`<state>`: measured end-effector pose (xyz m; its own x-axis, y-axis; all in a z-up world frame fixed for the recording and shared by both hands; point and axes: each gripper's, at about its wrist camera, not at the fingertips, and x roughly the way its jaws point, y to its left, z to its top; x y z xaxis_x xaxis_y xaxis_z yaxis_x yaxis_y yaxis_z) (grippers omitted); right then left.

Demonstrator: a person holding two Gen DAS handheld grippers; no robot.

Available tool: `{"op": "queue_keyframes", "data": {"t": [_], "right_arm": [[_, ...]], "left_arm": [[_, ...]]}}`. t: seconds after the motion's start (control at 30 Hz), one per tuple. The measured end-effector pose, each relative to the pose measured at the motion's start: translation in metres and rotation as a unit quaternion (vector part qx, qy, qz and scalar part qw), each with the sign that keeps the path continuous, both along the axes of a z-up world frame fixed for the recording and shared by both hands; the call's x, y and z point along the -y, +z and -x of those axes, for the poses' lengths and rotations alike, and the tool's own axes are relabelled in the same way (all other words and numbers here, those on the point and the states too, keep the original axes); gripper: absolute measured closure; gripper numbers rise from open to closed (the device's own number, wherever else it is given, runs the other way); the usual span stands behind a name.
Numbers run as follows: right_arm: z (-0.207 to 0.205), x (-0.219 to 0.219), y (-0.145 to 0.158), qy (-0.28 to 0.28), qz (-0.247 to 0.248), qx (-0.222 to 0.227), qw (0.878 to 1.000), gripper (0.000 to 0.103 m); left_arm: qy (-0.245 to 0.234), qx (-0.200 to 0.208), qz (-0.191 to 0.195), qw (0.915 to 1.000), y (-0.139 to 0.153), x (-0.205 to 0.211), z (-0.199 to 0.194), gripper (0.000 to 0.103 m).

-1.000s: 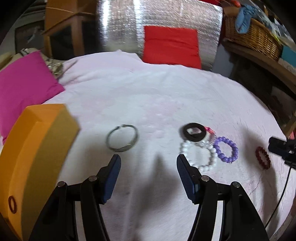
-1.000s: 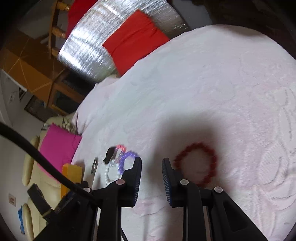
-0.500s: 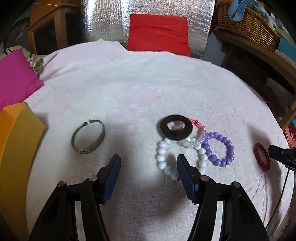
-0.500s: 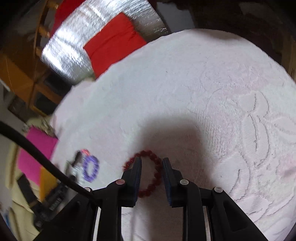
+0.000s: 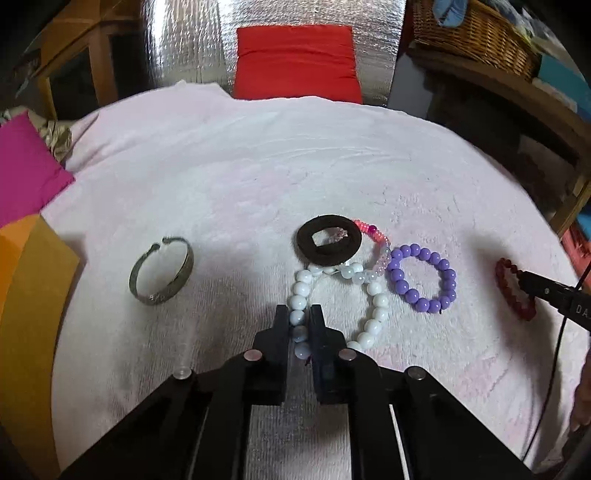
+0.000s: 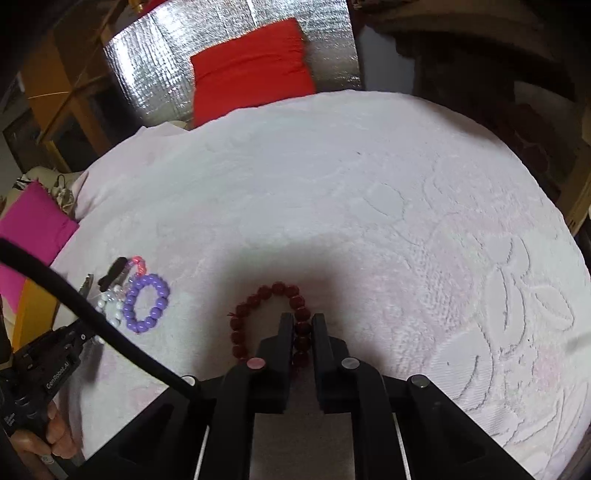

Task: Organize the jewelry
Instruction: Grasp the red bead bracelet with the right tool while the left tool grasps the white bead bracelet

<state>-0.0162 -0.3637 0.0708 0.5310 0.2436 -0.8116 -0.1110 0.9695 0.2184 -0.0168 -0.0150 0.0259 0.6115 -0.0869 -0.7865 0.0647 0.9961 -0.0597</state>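
Observation:
My left gripper [image 5: 298,318] is shut on the left side of a white bead bracelet [image 5: 375,300] that lies on the white cloth. Beside it lie a purple bead bracelet [image 5: 421,277], a black ring [image 5: 328,240] over a pink and clear bead bracelet [image 5: 380,243], and a metal cuff bangle [image 5: 162,270] to the left. My right gripper [image 6: 303,325] is shut on the right side of a dark red bead bracelet [image 6: 258,297], which also shows in the left wrist view [image 5: 511,290]. The purple bracelet shows in the right wrist view [image 6: 146,302].
An orange box [image 5: 26,295] stands at the left edge of the cloth-covered table [image 5: 295,166]. A pink cushion [image 5: 26,170], a red cushion [image 5: 297,61] against silver foil, and a wicker basket [image 5: 472,33] lie beyond the table.
Both grippers have closed: the left one moved right and shut on the white bracelet, the right one came down and shut on the dark red bracelet.

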Motion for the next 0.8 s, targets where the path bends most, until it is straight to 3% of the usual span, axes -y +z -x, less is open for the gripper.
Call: {"op": "queue_keyframes", "data": {"t": [0.43,0.8], "right_arm": [[0.008,-0.004,0.029,0.001,-0.072,0.025,0.997,0.092],[0.002,0.009,0.021,-0.006,-0.088,-0.002,0.996,0.092]], "left_arm": [[-0.004,0.003,0.014,0.9999,0.012,-0.029,0.024,0.093],[-0.01,0.022,0.015,0.9996,0.023,-0.044,0.035,0.093]]}}
